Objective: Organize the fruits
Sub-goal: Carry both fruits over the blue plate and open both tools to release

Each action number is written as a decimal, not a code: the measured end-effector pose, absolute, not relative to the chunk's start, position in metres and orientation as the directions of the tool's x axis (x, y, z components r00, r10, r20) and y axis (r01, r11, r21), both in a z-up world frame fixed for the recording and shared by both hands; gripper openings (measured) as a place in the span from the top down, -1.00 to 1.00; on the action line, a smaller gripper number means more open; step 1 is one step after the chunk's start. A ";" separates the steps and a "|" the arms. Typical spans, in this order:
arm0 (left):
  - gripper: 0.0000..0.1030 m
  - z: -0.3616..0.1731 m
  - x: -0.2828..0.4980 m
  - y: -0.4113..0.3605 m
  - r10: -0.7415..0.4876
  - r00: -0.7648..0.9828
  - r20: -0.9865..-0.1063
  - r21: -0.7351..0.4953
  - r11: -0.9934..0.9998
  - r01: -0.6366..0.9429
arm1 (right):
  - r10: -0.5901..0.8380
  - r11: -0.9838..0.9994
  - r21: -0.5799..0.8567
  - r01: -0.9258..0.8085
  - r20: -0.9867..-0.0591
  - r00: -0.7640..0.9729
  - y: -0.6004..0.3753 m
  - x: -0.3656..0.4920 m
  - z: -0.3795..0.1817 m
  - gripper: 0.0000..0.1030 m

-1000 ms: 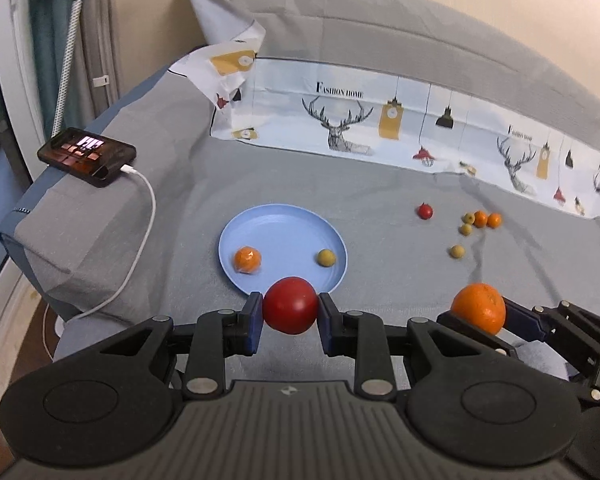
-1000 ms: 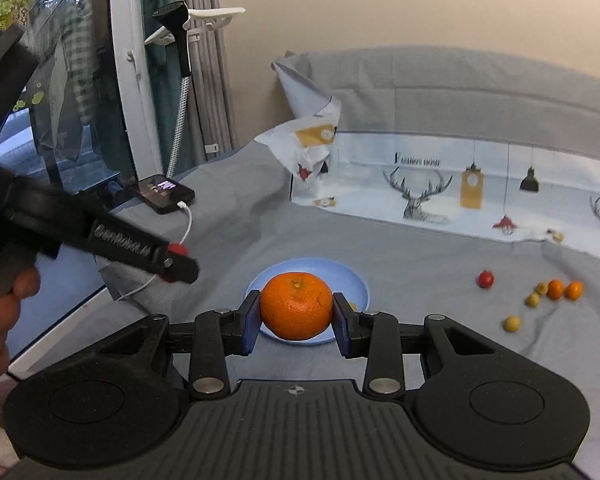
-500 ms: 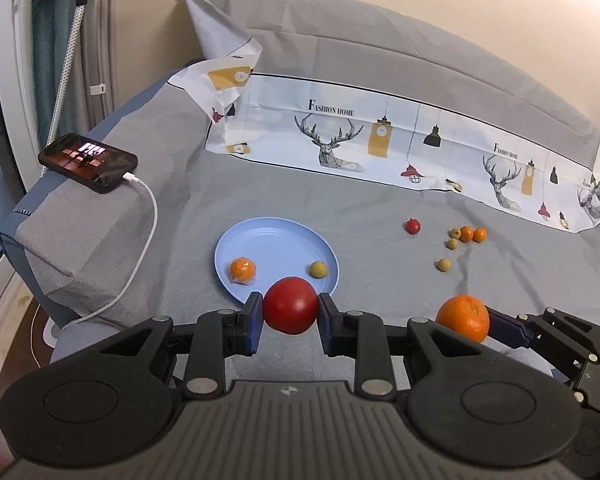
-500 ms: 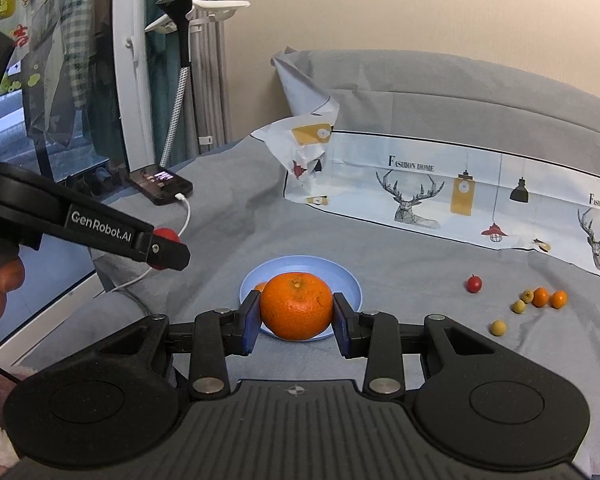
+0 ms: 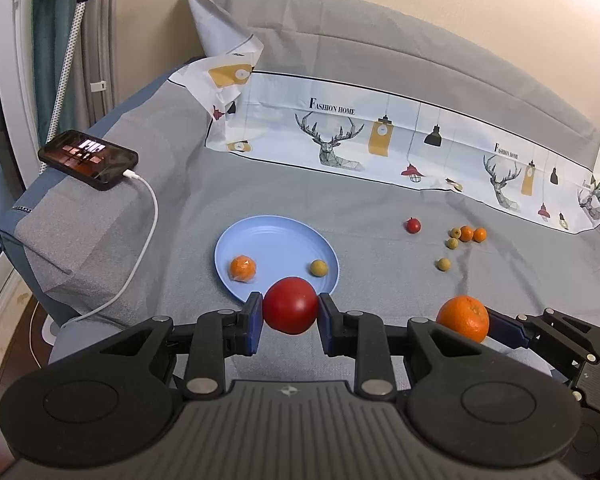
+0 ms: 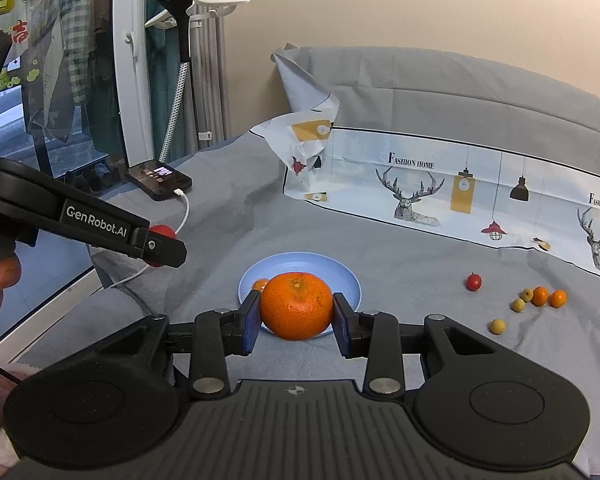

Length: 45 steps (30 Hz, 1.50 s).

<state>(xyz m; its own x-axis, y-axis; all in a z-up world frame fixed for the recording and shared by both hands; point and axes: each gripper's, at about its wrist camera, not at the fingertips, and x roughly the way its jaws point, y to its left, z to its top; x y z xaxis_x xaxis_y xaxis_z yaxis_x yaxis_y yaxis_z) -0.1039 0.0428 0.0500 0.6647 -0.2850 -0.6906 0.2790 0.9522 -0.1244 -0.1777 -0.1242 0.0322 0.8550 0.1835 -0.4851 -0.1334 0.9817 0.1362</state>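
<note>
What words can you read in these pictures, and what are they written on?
"FASHION HOME": printed on the deer-pattern cloth, above the deer, and again further right.
"GenRobot.AI": white letters on the side of the left gripper.
"福": on a yellow-green sign behind the window glass.
"吉": red, on the window, partly cut off.
The phone screen: too small and blurred to read.

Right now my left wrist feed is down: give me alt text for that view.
The left gripper grips a red tomato just short of a blue plate holding a small orange and a yellowish fruit. At right, the right gripper holds a large orange; six small fruits lie loose on the grey sheet.
</note>
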 end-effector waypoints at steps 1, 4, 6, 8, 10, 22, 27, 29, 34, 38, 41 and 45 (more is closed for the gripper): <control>0.39 0.050 -0.104 0.043 -0.286 0.664 -0.691 -0.125 0.952 0.280 | 0.184 0.982 0.136 -0.134 -0.486 0.855 -0.124 -0.178 0.032 0.25; 0.39 0.049 -0.102 0.044 -0.286 0.659 -0.696 -0.126 0.952 0.280 | 0.185 0.982 0.136 -0.135 -0.488 0.853 -0.124 -0.177 0.031 0.25; 0.39 0.049 -0.101 0.044 -0.285 0.655 -0.700 -0.127 0.952 0.278 | 0.186 0.981 0.137 -0.135 -0.490 0.851 -0.124 -0.176 0.031 0.25; 0.39 0.047 -0.098 0.044 -0.283 0.651 -0.704 -0.129 0.953 0.276 | 0.186 0.981 0.138 -0.135 -0.494 0.849 -0.123 -0.174 0.030 0.25; 0.39 0.045 -0.094 0.045 -0.282 0.646 -0.710 -0.132 0.953 0.271 | 0.189 0.981 0.138 -0.137 -0.500 0.845 -0.122 -0.173 0.029 0.25; 0.39 0.028 -0.051 0.046 -0.231 0.620 -0.749 -0.102 0.966 0.237 | 0.183 0.983 0.128 -0.134 -0.545 0.818 -0.121 -0.142 0.016 0.25; 0.39 0.011 -0.016 0.039 -0.212 0.591 -0.779 -0.085 0.968 0.236 | 0.189 0.981 0.138 -0.133 -0.575 0.796 -0.120 -0.114 0.003 0.25; 0.39 0.003 0.000 0.037 -0.212 0.567 -0.796 -0.093 0.968 0.232 | 0.191 0.981 0.142 -0.132 -0.589 0.785 -0.120 -0.102 -0.004 0.25; 0.39 -0.021 0.042 0.020 -0.175 0.538 -0.825 -0.056 0.972 0.230 | 0.212 0.977 0.164 -0.140 -0.621 0.755 -0.121 -0.066 -0.021 0.25; 0.39 -0.042 0.074 0.004 -0.153 0.504 -0.850 -0.033 0.970 0.239 | 0.217 0.975 0.179 -0.131 -0.647 0.731 -0.123 -0.034 -0.041 0.25; 0.39 -0.057 0.095 -0.006 -0.164 0.481 -0.861 -0.039 0.965 0.259 | 0.224 0.973 0.195 -0.124 -0.668 0.709 -0.124 -0.010 -0.059 0.25; 0.39 -0.075 0.117 -0.022 -0.136 0.469 -0.873 0.001 0.960 0.281 | 0.226 0.973 0.194 -0.125 -0.692 0.685 -0.124 0.017 -0.081 0.25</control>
